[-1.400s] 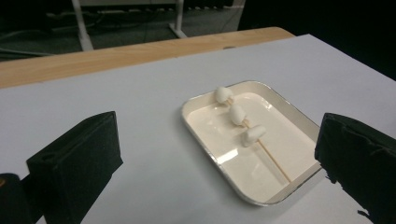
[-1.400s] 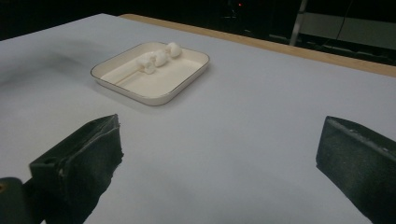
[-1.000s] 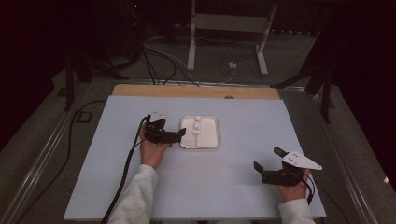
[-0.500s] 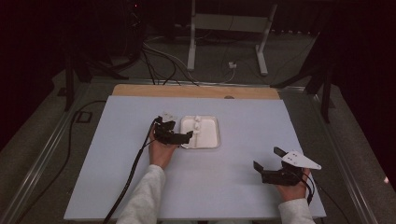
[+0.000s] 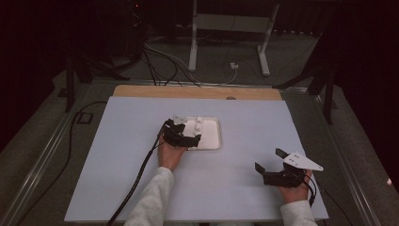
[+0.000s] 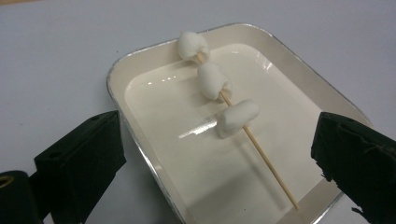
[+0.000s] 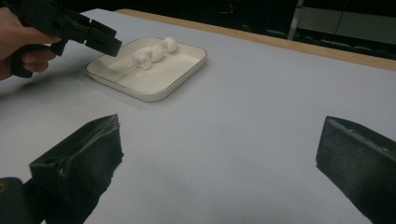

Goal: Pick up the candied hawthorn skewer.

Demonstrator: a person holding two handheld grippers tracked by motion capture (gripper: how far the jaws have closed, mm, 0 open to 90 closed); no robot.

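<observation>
Moved right over the tray (image 5: 214, 141), left gripper (image 5: 190, 139) spread above the marshmallow skewer (image 6: 219, 100); right gripper (image 5: 273, 165) spread, unmoved.

Right gripper (image 7: 219, 163) jaws gape over bare table (image 7: 243, 107); the tray (image 7: 187, 63) with a marshmallow skewer (image 7: 152, 53) sits toward the far-left corner.

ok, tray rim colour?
Silver metallic edge on the cream tray, clearest in the left gripper view.

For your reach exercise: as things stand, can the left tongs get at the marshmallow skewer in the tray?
Probably yes: the left tongs hang open over the tray, with nothing between them and the skewer.
</observation>
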